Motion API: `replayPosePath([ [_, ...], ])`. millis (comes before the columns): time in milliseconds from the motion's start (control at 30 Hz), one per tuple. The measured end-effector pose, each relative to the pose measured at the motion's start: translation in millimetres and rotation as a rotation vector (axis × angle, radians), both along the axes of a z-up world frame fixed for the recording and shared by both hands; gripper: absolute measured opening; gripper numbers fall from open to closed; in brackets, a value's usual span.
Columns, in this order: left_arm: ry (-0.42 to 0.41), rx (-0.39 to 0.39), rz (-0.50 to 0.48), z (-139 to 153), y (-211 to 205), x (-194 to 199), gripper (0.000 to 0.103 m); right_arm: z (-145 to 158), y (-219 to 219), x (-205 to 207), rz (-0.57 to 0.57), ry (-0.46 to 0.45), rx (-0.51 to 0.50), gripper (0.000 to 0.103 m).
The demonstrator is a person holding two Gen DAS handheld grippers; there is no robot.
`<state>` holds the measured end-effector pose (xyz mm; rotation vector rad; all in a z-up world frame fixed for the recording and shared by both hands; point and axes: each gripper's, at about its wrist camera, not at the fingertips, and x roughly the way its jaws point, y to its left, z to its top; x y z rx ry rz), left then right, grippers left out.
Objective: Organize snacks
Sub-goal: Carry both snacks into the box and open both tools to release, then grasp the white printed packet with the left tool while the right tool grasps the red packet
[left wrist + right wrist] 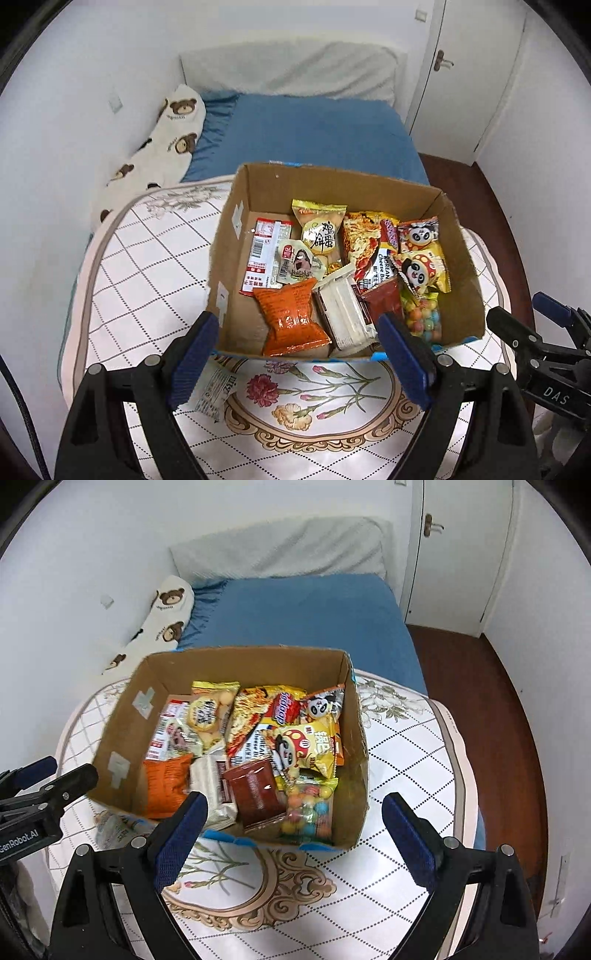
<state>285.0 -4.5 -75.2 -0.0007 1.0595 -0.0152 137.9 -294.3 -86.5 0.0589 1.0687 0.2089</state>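
White lettering "DAS" stands on the black body of the right gripper [537, 341], seen in the left wrist view. "GenRobot.AI" is printed on the body of the left gripper [40, 781], seen in the right wrist view. The red noodle packet [373, 254] in the cardboard box [461, 266] bears "KOREAN" and "Cheese". A yellow round-cake packet [321, 232] carries large black Chinese characters. Remaining packet print is too small to read.

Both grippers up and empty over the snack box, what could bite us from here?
1. One white packet lies outside the cardboard box, partly behind the left gripper and easy to miss.
2. Packets inside are stacked and overlapping, so the jaws may pinch two at once.
3. The candy ball bag sits tight in a corner, awkward to reach.
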Motion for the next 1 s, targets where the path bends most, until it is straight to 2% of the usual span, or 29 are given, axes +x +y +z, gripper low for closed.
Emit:
replayPosePath([
  [300,-0.093,0.022,-0.016,31.2,-2.8,-39.7,0.088,33.2,1.2,-39.2,0.006,-0.059,0.035,0.097],
  [500,-0.076,0.026,-0.026,26.7,-6.0,-55.3,0.088,33.6,-8.2,-62.2,-0.018,-0.034,0.098,0.099],
  [667,0.015,0.049,-0.033,-9.0,-10.6,-66.9,0.088,-7.6,-45.5,-83.1,-0.117,0.081,0.128,0.100],
  [833,0.135,0.062,-0.042,-62.1,-18.3,-78.0,0.088,-74.8,-109.2,-112.0,-0.281,0.258,0.098,0.100],
  [1000,0.224,0.082,-0.056,-104.1,-27.1,-86.5,0.088,-131.7,-154.2,-140.5,-0.390,0.395,0.072,0.100],
])
